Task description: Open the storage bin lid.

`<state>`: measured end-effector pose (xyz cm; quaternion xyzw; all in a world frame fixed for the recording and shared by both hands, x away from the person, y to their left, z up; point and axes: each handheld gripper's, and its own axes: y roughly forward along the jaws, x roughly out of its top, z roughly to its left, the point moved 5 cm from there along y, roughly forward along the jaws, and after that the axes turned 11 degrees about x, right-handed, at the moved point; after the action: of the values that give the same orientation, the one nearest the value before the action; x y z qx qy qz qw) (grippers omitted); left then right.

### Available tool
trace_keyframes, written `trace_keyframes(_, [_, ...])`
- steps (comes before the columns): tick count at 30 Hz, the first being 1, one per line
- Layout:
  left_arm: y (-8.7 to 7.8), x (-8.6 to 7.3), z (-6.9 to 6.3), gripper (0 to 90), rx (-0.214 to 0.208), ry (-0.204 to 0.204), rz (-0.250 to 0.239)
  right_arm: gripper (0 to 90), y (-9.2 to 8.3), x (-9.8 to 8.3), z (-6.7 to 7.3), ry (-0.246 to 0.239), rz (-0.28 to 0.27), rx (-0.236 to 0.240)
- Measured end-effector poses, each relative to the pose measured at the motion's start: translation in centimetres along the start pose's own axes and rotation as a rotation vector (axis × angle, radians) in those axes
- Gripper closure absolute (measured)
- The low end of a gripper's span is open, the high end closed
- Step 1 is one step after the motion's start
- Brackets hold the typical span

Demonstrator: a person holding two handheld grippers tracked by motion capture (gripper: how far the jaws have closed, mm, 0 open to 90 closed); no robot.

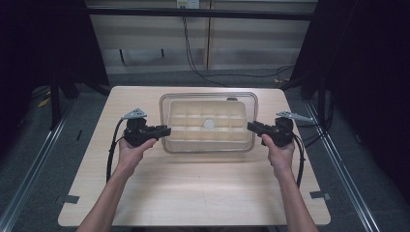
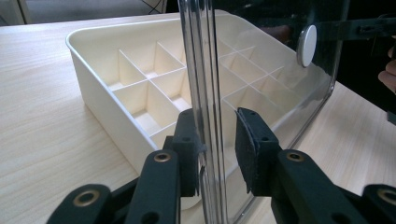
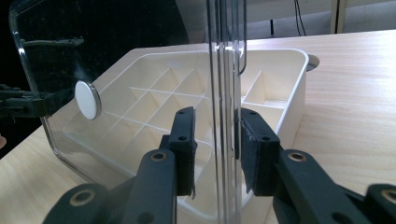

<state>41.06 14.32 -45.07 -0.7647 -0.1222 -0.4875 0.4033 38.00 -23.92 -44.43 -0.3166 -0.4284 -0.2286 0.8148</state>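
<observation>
A: Two grippers, one clear lid, one cream tray. Where does the lid sit relative to the tray?

B: The clear lid (image 1: 208,96) lies flat over the divided tray (image 1: 208,126), its rim reaching past the tray walls on every side. A white round knob (image 1: 209,124) marks its middle. The tray stands at the far half of the table (image 1: 193,193).

A: Long axis?

B: It runs side to side across the table, from one gripper to the other. Each gripper meets one short end of the lid.

A: Left gripper (image 1: 162,130), state?

B: At the tray's left end, pointing inward. In its own view the lid's edge (image 2: 205,93) stands between the two jaws. One pad (image 2: 187,154) touches the rim; the other pad (image 2: 247,154) stands slightly off it. I'd call it parted around the edge, not yet clamped.

A: Right gripper (image 1: 255,127)?

B: At the tray's right end, mirrored. The lid's edge (image 3: 226,93) runs between its jaws with a thin gap at each pad. Also parted, gripping nothing.

A: Which is nearer?

B: Neither; both straddle the rim alike.

A: Judgement on the coming move?

B: Likely a squeeze at both ends, then a level lift. The lid being held only at its short ends, uneven timing could tilt it along its length.
</observation>
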Motion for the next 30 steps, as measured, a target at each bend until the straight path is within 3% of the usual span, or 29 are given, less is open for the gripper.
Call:
trace_keyframes(11, [-0.8,0.2,-0.5,71.1,-0.009,0.003,-0.007,69.0,-0.8,0.2,0.7,-0.008,-0.004,0.010])
trace_keyframes(30, [-2.2,0.5,-1.1,70.6,0.016,0.026,-0.005,69.5,-1.5,0.4,2.1,-0.034,0.015,0.018])
